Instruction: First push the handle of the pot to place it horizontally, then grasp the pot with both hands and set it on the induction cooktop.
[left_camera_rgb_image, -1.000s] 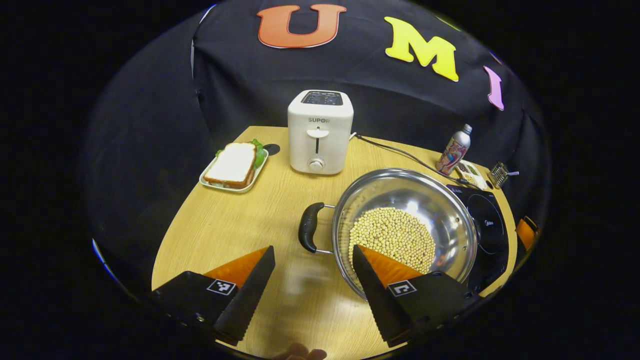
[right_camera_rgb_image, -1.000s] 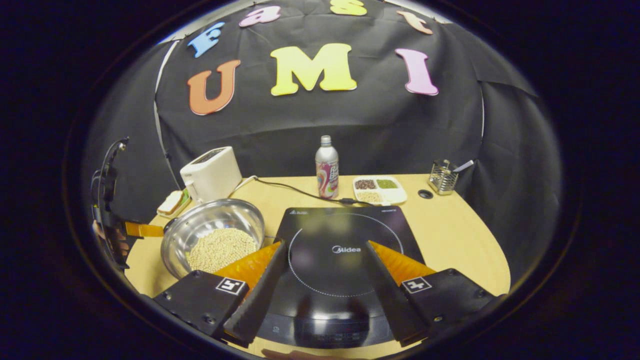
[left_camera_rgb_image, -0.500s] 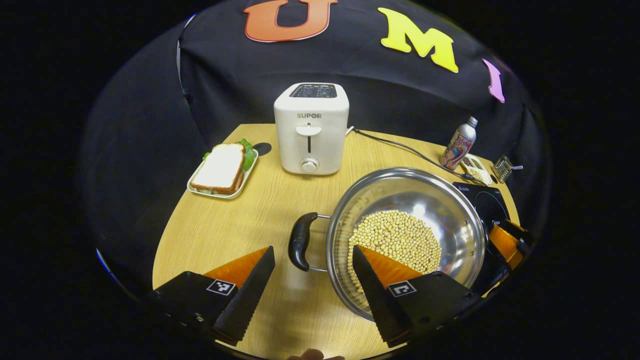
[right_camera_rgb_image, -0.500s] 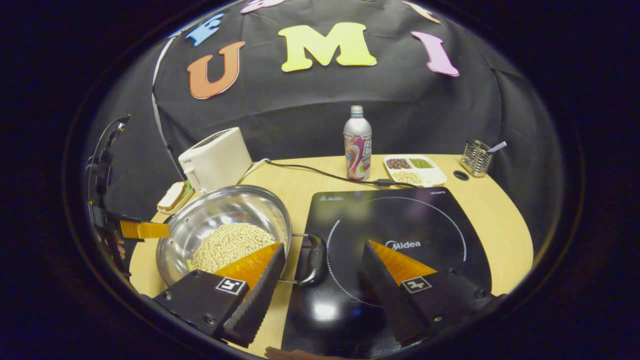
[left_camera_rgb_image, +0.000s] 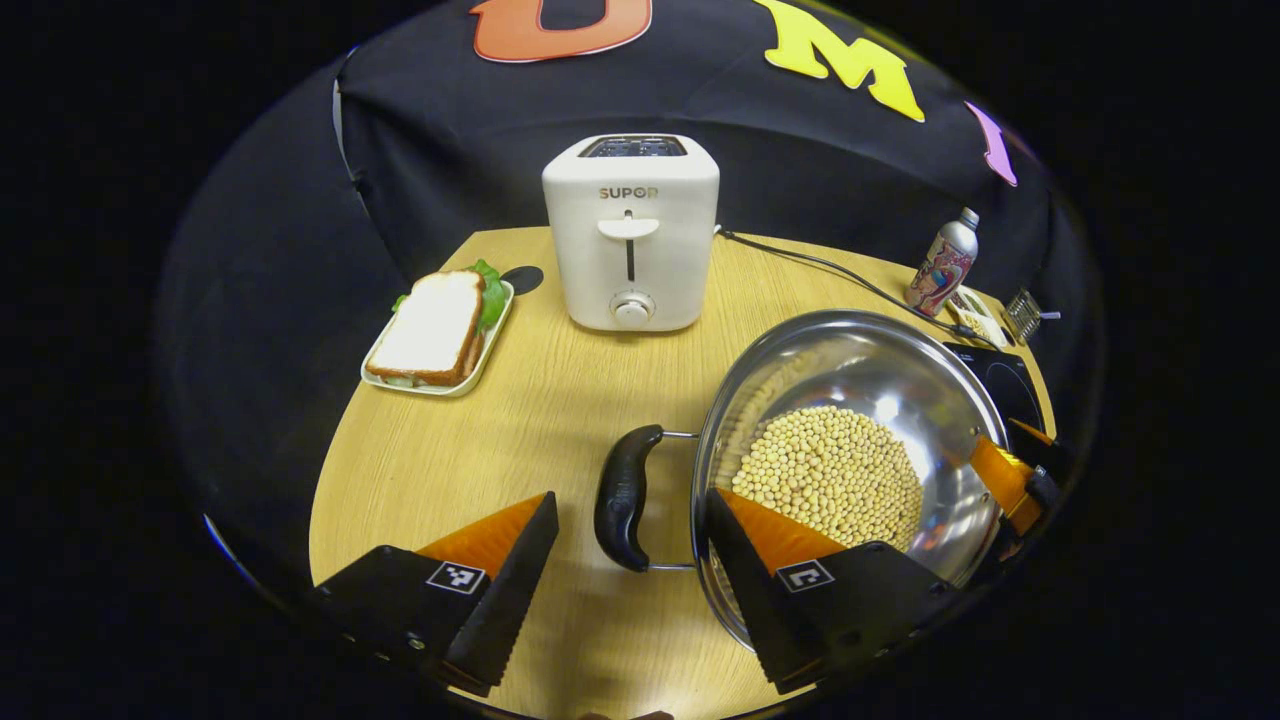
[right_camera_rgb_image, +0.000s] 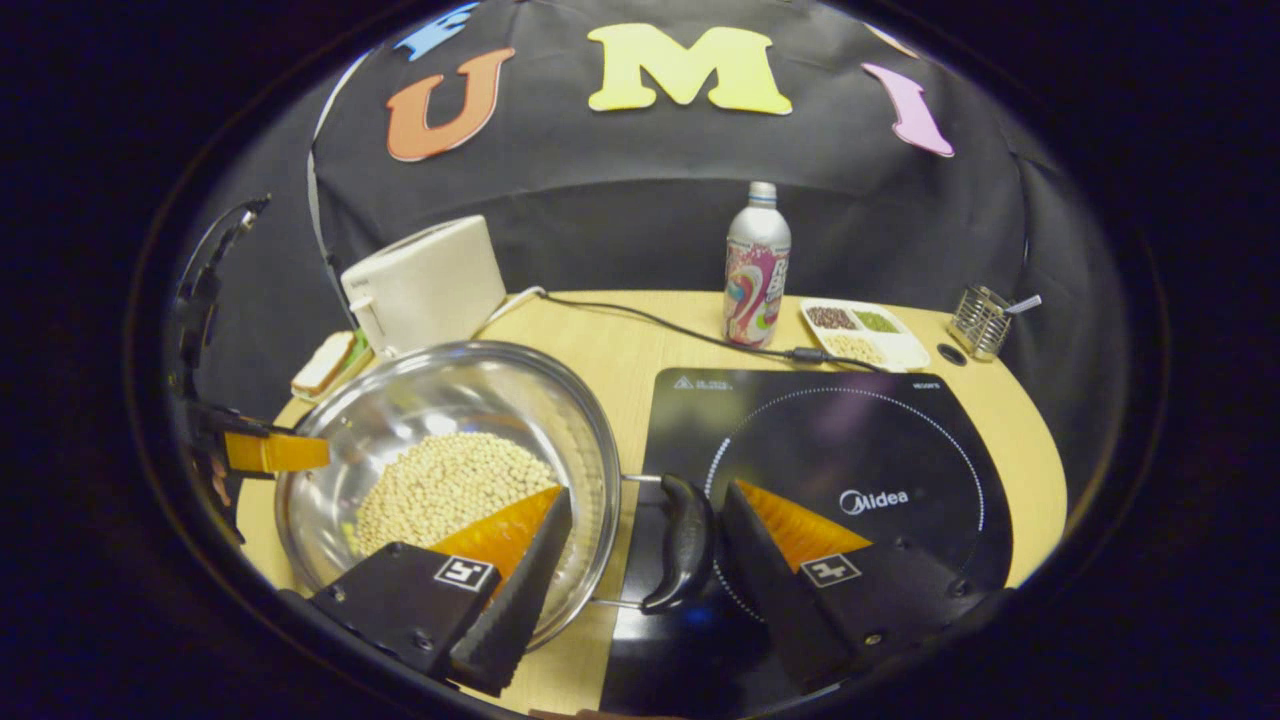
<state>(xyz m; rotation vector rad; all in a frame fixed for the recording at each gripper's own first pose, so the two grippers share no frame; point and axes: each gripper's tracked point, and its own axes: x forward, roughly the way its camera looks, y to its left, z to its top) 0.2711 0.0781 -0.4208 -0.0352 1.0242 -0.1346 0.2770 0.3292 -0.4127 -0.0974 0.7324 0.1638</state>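
Left gripper (left_camera_rgb_image: 630, 520): jaws spread wide, straddling the pot's near black handle (left_camera_rgb_image: 622, 497), which lies in the gap touching neither finger; the right-hand finger overlaps the pot's rim.

Right gripper (right_camera_rgb_image: 645, 515): jaws spread wide around the pot's other black handle (right_camera_rgb_image: 685, 543); the handle sits just beside the right-hand finger, and contact cannot be told. In the left gripper view this gripper (left_camera_rgb_image: 1010, 475) shows at the pot's far rim.

Handles: smooth, glossy, curved black grips, each on two thin wire struts, lying level with the rim.

Pot (left_camera_rgb_image: 860, 380): round, shallow, polished steel, mirror-bright inside; it stands on the table, with its right handle reaching over the cooktop's edge.

Soybeans (left_camera_rgb_image: 830, 470): a heap of small, pale, round beans on the pot's bottom.

Induction cooktop (right_camera_rgb_image: 850, 450): flat, glossy black glass slab with a dotted white ring, just beside the pot.

Table (left_camera_rgb_image: 480, 440): rounded top with pale wood grain.

Toaster (left_camera_rgb_image: 630, 235): boxy matt white plastic with rounded corners, a lever and a dial, behind the pot.

Sandwich (left_camera_rgb_image: 430, 325): white bread with a green leaf on a pale rectangular tray (left_camera_rgb_image: 490, 345).

Bottle (right_camera_rgb_image: 757, 268): slim metal, printed wrap, upright behind the cooktop.

Divided tray (right_camera_rgb_image: 900, 345): white, holding dark, green and pale grains.

Wire holder (right_camera_rgb_image: 978, 322): small metal mesh cup.
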